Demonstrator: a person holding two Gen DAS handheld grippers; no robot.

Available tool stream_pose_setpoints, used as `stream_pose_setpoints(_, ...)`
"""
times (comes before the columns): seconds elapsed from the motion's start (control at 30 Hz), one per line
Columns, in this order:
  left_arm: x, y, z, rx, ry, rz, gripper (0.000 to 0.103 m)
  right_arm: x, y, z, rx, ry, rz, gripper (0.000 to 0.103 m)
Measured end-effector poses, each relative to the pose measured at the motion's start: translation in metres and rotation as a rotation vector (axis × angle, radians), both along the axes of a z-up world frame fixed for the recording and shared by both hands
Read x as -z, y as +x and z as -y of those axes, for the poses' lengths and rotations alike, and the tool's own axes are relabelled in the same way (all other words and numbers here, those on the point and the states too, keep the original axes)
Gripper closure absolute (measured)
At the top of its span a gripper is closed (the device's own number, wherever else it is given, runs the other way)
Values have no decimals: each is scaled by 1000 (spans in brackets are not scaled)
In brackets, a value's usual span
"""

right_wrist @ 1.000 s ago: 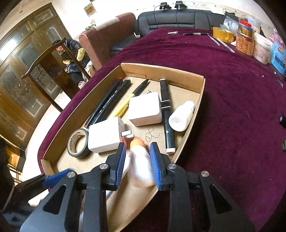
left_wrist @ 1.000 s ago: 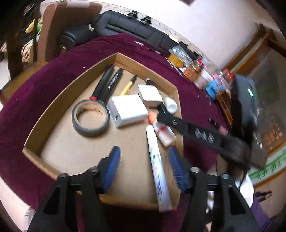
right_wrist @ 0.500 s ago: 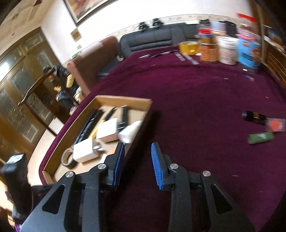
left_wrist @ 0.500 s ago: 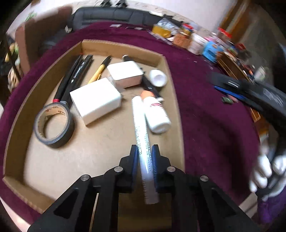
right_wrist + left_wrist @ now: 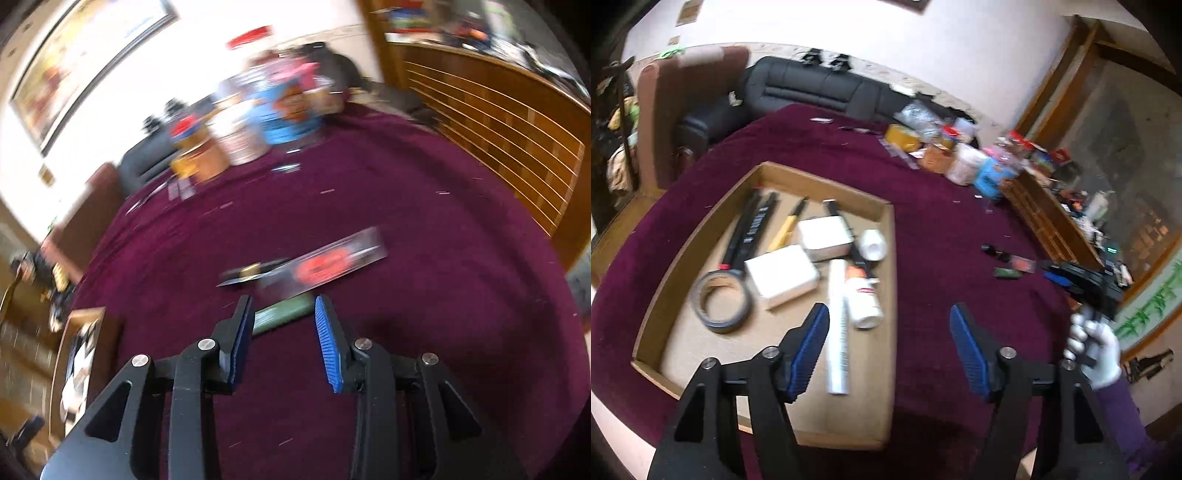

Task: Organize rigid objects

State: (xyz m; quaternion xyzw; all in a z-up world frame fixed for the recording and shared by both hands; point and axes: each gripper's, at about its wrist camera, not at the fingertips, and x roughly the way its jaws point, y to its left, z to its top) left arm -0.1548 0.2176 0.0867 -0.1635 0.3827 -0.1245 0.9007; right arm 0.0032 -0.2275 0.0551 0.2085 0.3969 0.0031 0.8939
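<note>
My left gripper (image 5: 888, 325) hangs over the near right corner of the box (image 5: 768, 171), and its jaws have just been opening: they stand wide with nothing between them. The white tube (image 5: 837, 325) lies flat on the box floor just beside the left pad, clear of it. Next to the tube lies the small bottle (image 5: 862, 295) with its orange cap pointing away from me. Further in I see a white block (image 5: 781, 275), a second white block (image 5: 825, 236), a roll of tape (image 5: 720, 301) at the left, black markers (image 5: 753, 225) and a yellow pen (image 5: 786, 229) along the far left wall, and a white cap (image 5: 872, 244) near the right wall.

My right gripper (image 5: 283, 306) is out over the purple cloth (image 5: 424, 258), well apart from the box. Its jaws are released, a modest gap between the blue pads, holding nothing. A green stick (image 5: 286, 312) lies on the cloth just beyond the tips, its left end hidden behind the left finger; I cannot tell whether the pads touch it. Just past it lie a clear packet (image 5: 328, 264) with a red mark and a dark small thing (image 5: 251, 271), blurred. From the left view I see a white-gloved hand (image 5: 1097, 350) gripping the right tool's handle.
</note>
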Motion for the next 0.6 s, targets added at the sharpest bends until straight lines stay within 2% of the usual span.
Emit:
stream_pose_setpoints(0.13,-5,2,36,82,27,-2,41,1,35,8,20,-8,-21,72)
stream_pose_setpoints(0.23,-4,0,54,107,41,-21,41,1,73,-4,-40,-103,-46,71)
stream_pose_setpoints(0.33,-2,-3,64,118,49,-39,41,15,105,-12,-31,-190,-106,71)
stream_pose_setpoints(0.4,-2,-6,69,122,67,-49,41,34,115,-20,-93,-203,-192,71)
stream_pose_setpoints(0.5,-3,-10,74,130,86,-46,41,36,97,-43,-184,-253,-176,68)
stream_pose_setpoints(0.6,1,-5,78,138,80,-60,41,36,64,-65,-331,-168,-172,69)
